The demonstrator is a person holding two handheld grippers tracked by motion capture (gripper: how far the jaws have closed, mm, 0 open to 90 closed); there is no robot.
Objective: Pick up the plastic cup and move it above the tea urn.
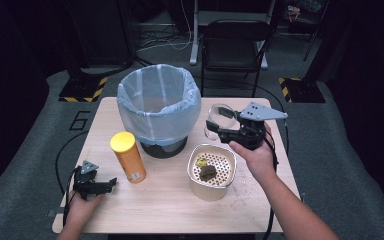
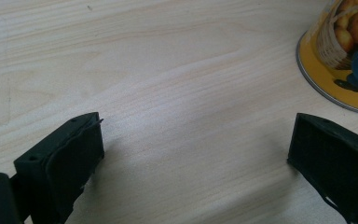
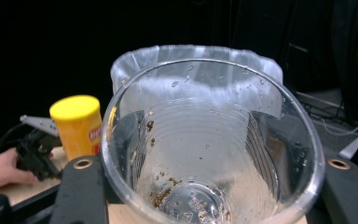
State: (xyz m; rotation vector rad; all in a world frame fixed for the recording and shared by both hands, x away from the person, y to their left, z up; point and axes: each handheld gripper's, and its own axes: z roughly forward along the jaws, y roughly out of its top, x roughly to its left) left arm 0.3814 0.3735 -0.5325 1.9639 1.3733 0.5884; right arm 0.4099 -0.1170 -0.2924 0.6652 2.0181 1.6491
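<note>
Right now the right gripper [image 1: 219,126] pinches a clear plastic cup [image 1: 216,120] between its fingers, held at 3 o'clock of the lined bin [image 1: 158,102], above the surface [image 1: 160,205]. Left gripper [image 1: 111,184] rests at 8 o'clock, fingers spread, near the yellow can [image 1: 127,156].

table [image 1: 170,200]: light wood | on it: lined bin [image 1: 159,105]; yellow canister [image 1: 128,157]; strainer pot [image 1: 211,172]; crumbs [image 1: 243,184]

Table [image 1: 170,200] brightly lit from overhead, the room behind nearly black; soft shadows, close fingers [image 2: 70,158] slightly blurred
</note>
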